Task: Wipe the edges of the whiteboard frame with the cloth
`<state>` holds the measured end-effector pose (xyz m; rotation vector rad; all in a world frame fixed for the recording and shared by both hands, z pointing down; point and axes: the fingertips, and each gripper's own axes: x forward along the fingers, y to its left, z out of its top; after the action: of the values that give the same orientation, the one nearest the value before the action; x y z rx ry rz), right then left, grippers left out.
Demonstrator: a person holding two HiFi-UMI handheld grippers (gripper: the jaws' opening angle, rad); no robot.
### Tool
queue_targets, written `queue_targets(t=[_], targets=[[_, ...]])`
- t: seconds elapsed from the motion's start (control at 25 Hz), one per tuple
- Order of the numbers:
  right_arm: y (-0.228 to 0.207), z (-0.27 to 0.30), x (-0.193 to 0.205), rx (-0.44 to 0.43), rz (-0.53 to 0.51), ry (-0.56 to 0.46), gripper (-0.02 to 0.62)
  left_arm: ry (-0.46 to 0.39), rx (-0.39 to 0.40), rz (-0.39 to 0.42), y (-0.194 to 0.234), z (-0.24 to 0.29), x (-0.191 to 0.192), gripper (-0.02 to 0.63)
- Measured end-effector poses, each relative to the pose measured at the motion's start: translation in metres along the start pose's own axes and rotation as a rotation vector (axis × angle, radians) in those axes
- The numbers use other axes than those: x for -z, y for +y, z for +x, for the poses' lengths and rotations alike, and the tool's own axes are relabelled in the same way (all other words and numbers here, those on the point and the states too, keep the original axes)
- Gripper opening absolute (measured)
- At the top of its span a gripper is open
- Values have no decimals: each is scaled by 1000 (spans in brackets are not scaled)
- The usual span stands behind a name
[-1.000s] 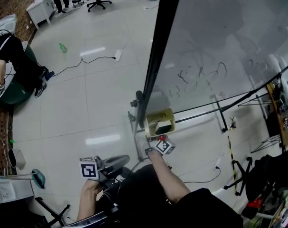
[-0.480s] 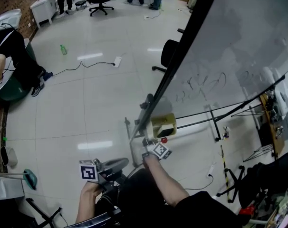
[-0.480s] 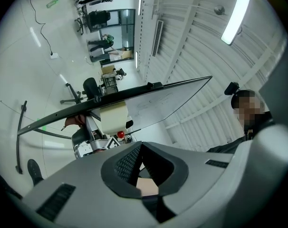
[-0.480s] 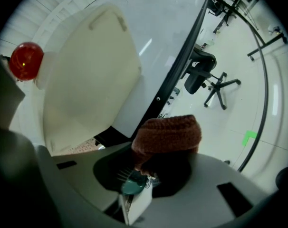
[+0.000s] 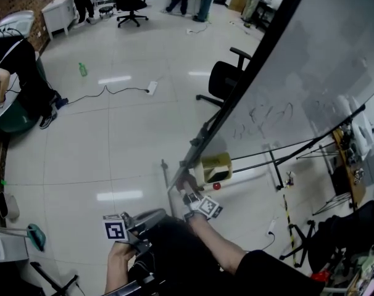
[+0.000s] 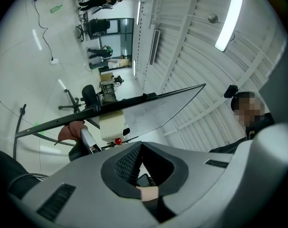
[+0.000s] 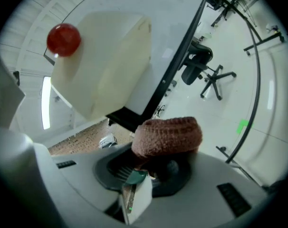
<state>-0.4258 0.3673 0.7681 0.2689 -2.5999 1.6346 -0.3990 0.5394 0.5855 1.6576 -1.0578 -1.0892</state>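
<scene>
My left gripper point(image 6: 141, 165) sits nearest, low beside my body, its jaws pressed together with nothing between them. Just ahead, my right gripper point(image 7: 148, 167) is clamped on the brown knitted cloth point(image 7: 168, 136), whose bunched end bulges out past the jaws. The cloth lies at the lower end of the black whiteboard frame point(image 7: 179, 51), against its underside as the left gripper view shows it. A cream box point(image 7: 106, 61) bearing a red knob point(image 7: 63, 39) is mounted on the board just beside the cloth. The grey whiteboard point(image 5: 310, 73) rises away to the upper right, with faint pen marks on it. Beyond its edge a black office chair point(image 5: 224, 82) stands on the pale tiled floor point(image 5: 113, 134).
</scene>
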Motion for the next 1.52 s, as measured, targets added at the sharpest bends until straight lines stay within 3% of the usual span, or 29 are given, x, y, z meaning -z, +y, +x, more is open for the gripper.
queue_targets(t=[0.08, 0.16, 0.48, 0.68, 0.84, 1.04, 1.28, 1.52], targets=[[10, 4, 24, -21, 7, 69, 89, -6, 1, -4, 0, -2, -2, -3], [20, 17, 28, -39, 20, 71, 89, -8, -3, -12, 4, -4, -7, -3], [30, 59, 13, 43, 127, -114, 89, 57, -29, -46, 32, -13, -43, -3], [26, 62, -5, 71, 133, -169, 89, 207, -34, -62, 52, 3, -87, -5], [34, 65, -14, 81, 74, -181, 89, 344, -25, -62, 62, 22, -112, -3], [36, 62, -9, 135, 0, -177, 89, 429, 44, -76, 62, 45, -137, -3], [53, 59, -23, 144, 12, -344, 89, 602, 150, -101, 53, 69, -143, -3], [64, 61, -23, 240, 32, -388, 89, 720, 238, -141, 40, 71, -143, -4]])
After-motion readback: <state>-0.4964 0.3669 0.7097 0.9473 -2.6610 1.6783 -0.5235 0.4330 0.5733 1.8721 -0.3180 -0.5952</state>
